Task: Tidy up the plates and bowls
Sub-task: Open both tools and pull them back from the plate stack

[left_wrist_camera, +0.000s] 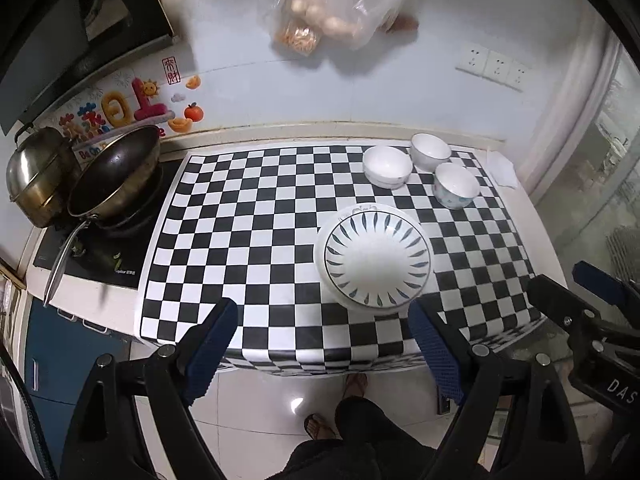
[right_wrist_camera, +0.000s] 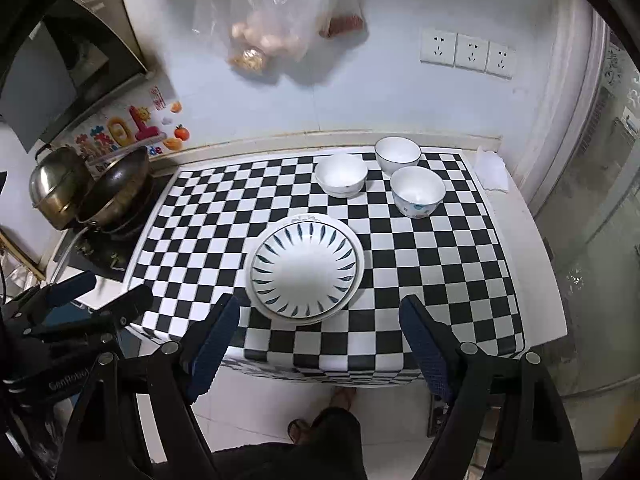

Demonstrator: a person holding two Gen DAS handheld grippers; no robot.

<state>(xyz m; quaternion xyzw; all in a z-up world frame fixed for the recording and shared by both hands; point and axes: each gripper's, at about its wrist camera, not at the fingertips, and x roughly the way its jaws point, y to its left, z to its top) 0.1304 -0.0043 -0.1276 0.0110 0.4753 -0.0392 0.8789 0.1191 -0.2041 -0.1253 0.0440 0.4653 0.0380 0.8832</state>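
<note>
On the plate [right_wrist_camera: 256, 280], a leaf-patterned dish [right_wrist_camera: 305, 268] sits empty.

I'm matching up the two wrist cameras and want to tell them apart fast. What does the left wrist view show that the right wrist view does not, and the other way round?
Only the left wrist view shows the right tool coming in at its right edge, and the blue cabinet under the stove.

Only the right wrist view shows the left tool at its left edge, and a red packet hanging beside the bag.

Both show the patterned plate stack on the checkered mat, three white bowls behind it, the wok, the steel pot and the wall sockets. Both tools are open and empty.
</note>
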